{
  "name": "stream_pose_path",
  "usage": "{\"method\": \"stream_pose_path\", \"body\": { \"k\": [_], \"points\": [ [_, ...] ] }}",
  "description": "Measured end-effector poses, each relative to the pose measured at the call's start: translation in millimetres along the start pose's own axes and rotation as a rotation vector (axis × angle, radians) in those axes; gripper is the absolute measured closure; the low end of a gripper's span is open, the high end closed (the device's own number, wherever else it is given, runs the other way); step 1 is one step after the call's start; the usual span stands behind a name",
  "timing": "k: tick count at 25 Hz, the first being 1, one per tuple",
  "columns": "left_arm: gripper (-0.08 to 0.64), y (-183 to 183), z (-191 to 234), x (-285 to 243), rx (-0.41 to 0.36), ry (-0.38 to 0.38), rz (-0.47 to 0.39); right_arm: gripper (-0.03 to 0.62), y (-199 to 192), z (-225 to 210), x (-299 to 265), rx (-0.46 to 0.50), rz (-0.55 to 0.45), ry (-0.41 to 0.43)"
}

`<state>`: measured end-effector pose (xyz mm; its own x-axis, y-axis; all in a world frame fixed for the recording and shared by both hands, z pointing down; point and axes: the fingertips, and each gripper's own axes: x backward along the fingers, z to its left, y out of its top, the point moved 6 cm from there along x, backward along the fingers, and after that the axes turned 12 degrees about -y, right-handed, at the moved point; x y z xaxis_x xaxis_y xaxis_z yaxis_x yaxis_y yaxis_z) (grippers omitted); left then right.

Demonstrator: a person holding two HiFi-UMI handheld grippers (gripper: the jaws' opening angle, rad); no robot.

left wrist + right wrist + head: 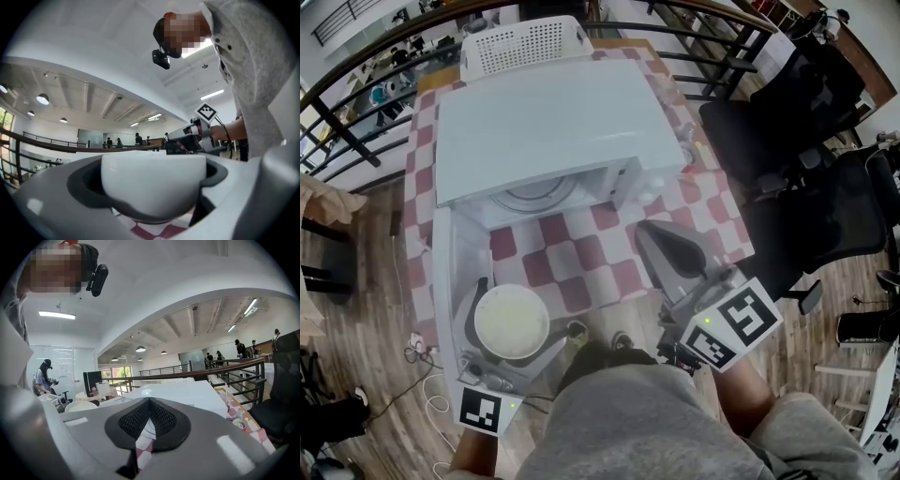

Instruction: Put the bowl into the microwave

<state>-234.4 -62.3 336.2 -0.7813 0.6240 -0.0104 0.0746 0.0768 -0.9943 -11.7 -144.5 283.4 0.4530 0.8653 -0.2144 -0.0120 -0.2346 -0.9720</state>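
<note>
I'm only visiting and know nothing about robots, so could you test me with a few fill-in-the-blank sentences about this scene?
1. The left gripper holds a white ____.
2. The door of the microwave stands ____.
3. The fingers of the right gripper are ____ and hold nothing.
Missing words: bowl; open; shut.

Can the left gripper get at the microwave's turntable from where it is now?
Probably yes: the door stands open, the turntable looks bare, and nothing lies between it and the left gripper holding the bowl.

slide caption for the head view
Left gripper holds the white bowl by the open microwave; right gripper hangs shut over the checkered table.
</note>
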Motion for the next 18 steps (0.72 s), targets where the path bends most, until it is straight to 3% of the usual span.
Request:
{"method": "stream_pose_path", "body": {
  "k": [5,10,18],
  "points": [
    [0.020,1,0,-2,0.029,0.045,-0.002,0.592,3,1,2,0.002,0.001,0.005],
    [0.020,10,4,-13,0.065,0.176,-0.058,0.593,2,-8,1,-0.006,0.004,0.021],
    [0.020,6,2,-47,0.101,0.319,-0.018,0.594,-2,-31,-9,-0.008,0.015,0.080]
  ]
}}
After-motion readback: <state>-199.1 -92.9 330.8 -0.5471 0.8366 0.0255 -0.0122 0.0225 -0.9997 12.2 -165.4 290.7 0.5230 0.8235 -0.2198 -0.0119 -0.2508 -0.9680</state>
